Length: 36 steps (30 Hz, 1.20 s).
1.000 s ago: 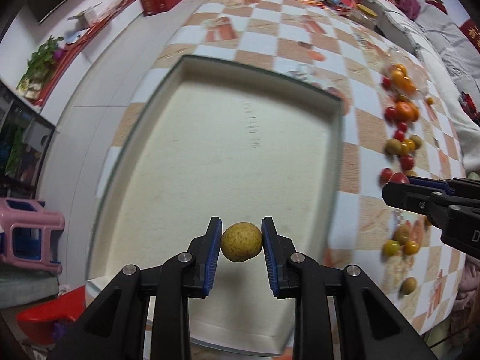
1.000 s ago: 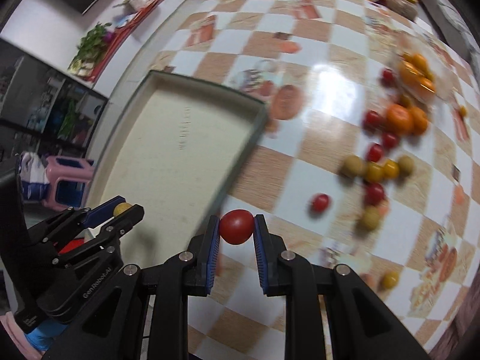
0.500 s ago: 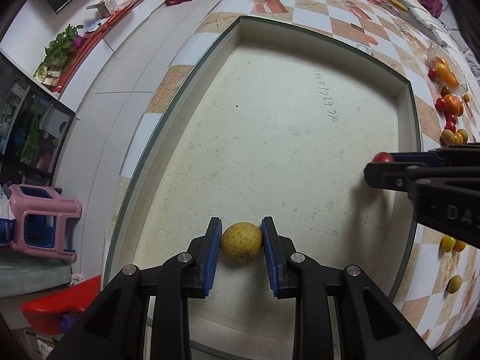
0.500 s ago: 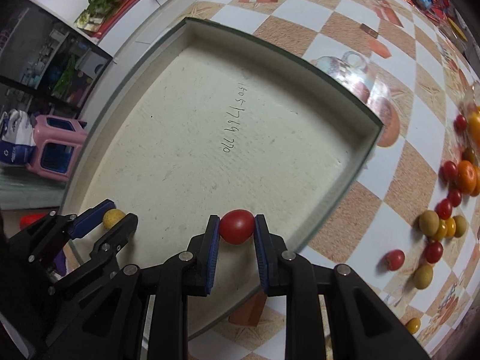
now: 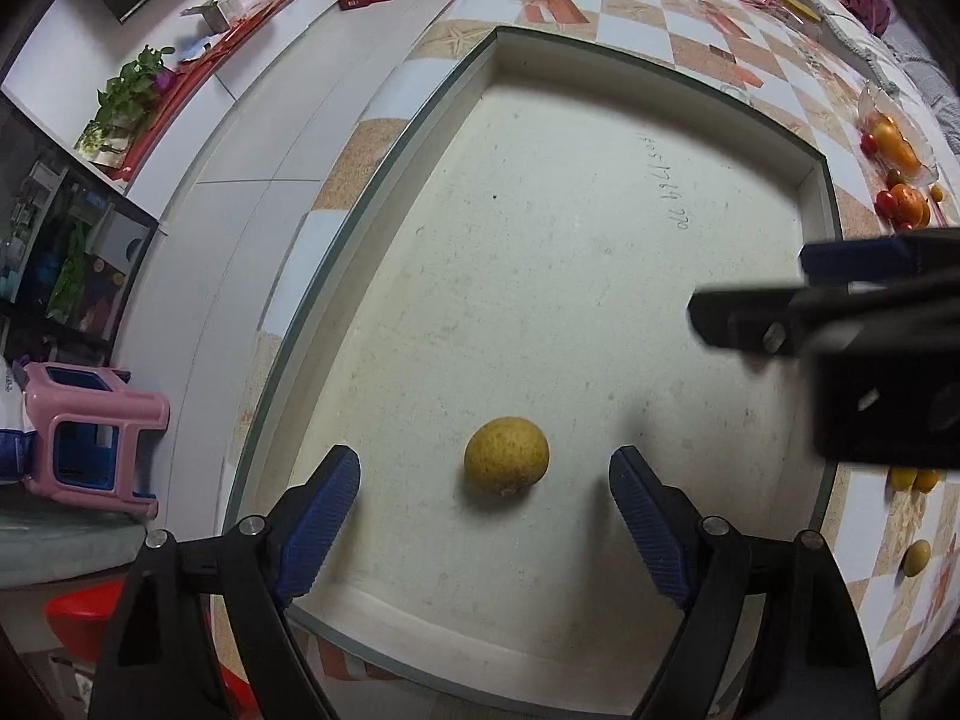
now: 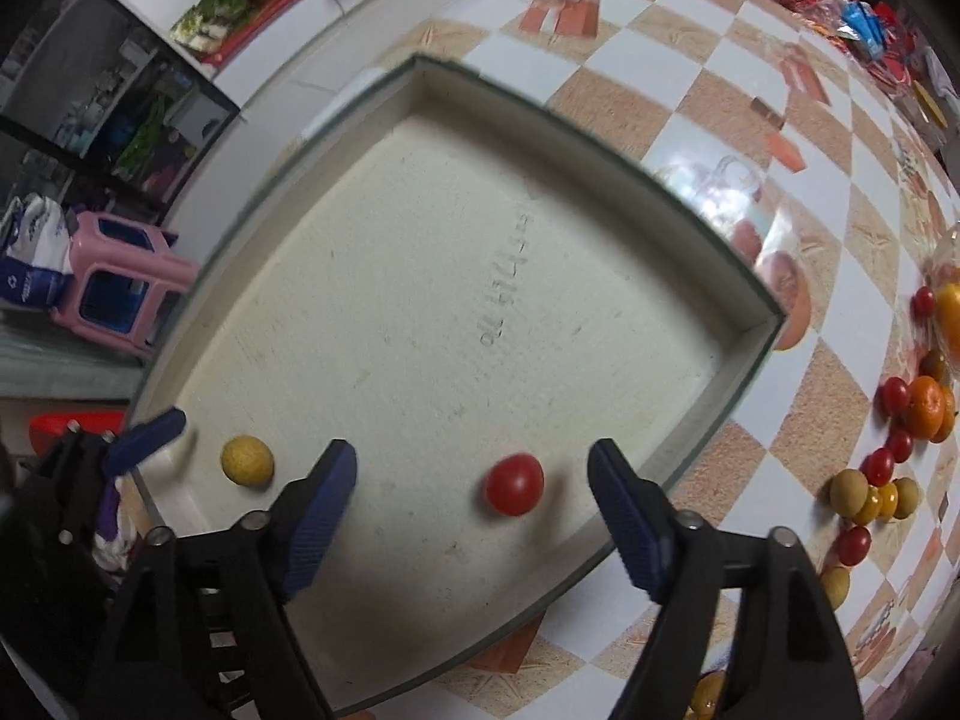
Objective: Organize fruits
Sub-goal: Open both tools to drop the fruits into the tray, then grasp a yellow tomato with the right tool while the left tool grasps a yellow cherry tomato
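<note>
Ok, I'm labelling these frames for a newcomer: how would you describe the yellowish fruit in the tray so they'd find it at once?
Start at the large shallow cream tray on the checkered tablecloth. Only two fruits lie on its floor, both near the front edge. It is the dull yellow-brown speckled round fruit between the open left gripper fingers, not the glossy red tomato beside it.

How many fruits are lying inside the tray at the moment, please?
2. A yellow fruit lies near the tray's near-left corner, between the open left gripper's fingers. A red tomato lies between the open right gripper's fingers. None seem hidden.
</note>
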Available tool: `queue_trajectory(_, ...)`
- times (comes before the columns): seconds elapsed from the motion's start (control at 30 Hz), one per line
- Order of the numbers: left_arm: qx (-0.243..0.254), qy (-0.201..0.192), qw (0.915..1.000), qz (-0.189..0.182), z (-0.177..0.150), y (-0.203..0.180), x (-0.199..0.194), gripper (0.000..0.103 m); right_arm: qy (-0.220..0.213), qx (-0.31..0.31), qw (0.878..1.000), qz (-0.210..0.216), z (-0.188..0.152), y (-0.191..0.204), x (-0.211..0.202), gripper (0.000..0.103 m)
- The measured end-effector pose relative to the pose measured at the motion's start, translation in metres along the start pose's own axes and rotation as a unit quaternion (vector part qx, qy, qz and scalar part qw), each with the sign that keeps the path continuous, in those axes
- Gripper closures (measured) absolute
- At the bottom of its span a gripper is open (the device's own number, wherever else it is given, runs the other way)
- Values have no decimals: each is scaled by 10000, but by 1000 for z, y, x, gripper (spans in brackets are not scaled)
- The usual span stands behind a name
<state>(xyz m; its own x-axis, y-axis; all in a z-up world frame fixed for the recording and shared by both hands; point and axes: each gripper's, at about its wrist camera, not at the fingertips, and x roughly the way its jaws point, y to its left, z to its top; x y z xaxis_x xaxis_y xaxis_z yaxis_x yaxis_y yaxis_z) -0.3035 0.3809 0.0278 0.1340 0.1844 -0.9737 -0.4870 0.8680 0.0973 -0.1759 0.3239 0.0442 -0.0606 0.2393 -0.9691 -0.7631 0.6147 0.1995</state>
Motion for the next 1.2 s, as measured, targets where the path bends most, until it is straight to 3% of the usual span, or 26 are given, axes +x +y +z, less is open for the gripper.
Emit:
queue_trajectory(0.13,132,52,9999,68,-1,-6,-6,17,-430,40,9988,-241,-2,-5,-26,3)
queue_trajectory(0.47,826,-72,9964,-149,-9,-50,-34,17,-421,1051,9934,-192,-44,-70,-62,3)
queue_trajectory(0.77,1830,-306,9796,-771,-18,-137,-69,17,-141,2065,9759,-692,-127,-154,-79,3)
queue_trajectory(0.97,2216,-92,9708,-920,-30,-184,-59,17,85,2663,9605,-797,-173,-197,-74,3)
queue_trajectory(1.2,2239,152,9694,-995,-31,-210,-35,17,207,2907,9536,-754,-204,-219,-64,3)
